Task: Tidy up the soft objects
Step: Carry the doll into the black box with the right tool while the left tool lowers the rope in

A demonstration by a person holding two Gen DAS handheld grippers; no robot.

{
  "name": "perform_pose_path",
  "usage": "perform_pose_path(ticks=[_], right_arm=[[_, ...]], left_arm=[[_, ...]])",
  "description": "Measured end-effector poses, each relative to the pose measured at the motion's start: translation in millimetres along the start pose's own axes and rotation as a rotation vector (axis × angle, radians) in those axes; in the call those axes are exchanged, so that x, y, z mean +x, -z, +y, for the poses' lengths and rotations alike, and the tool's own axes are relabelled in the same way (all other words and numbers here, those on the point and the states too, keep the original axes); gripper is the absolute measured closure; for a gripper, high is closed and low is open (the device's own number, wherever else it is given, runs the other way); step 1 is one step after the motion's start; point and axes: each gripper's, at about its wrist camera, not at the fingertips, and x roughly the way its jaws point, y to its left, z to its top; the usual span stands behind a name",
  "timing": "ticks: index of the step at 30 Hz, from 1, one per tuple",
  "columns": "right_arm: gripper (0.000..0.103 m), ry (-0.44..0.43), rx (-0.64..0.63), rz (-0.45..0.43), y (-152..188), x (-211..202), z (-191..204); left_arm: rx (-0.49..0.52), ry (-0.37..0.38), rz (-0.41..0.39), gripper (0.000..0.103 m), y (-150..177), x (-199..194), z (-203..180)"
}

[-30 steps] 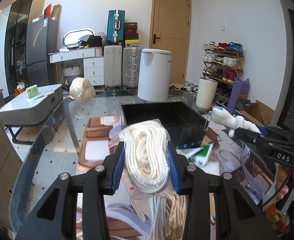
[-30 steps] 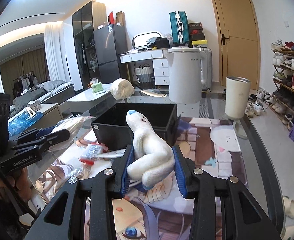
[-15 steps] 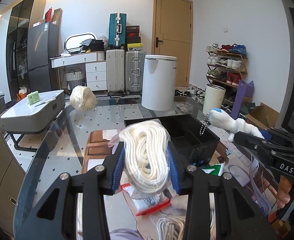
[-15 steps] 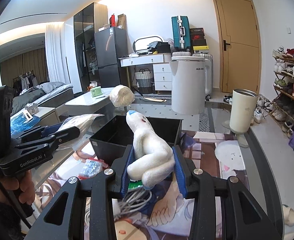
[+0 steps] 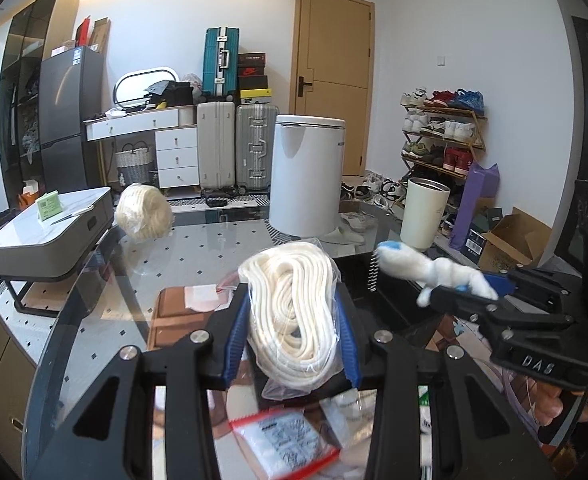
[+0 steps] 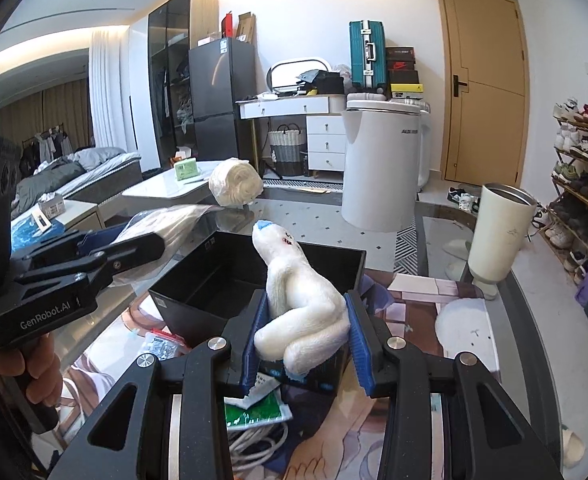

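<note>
Both grippers are loaded — left gripper (image 5: 292,336) clamps a bagged coil of white rope (image 5: 290,312), right gripper (image 6: 306,336) a white plush toy (image 6: 302,304). Next, I'd guess: lower each into the open black plastic bin (image 6: 198,280).

The black plastic body of the right gripper (image 5: 470,298) is showing the raised letters "DAS" in the left wrist view. The black plastic body of the left gripper (image 6: 130,246) is carrying the white lettering "GenRobot.AI" in the right wrist view. Print on the tall white cylindrical bin (image 6: 382,168) is staying too small to read.
</note>
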Motion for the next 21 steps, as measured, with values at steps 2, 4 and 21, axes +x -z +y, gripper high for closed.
perform_pose_path(ticks=[2, 4, 21], right_arm=[[0.065, -0.001, -0.013, 0.006, -3.4, 6.9, 1.2], [0.065, -0.005, -0.019, 0.014, -5.9, 13.0, 1.9], [0.065, -0.012, -0.09, 0.082, -12.0, 58.3, 4.7]], left_arm=[[0.012, 0.003, 0.007, 0.064, -3.0, 7.8, -0.6], [0.023, 0.007, 0.014, 0.064, -5.0, 15.7, -0.9], [0.037, 0.023, 0.079, 0.064, -0.2, 60.2, 3.4]])
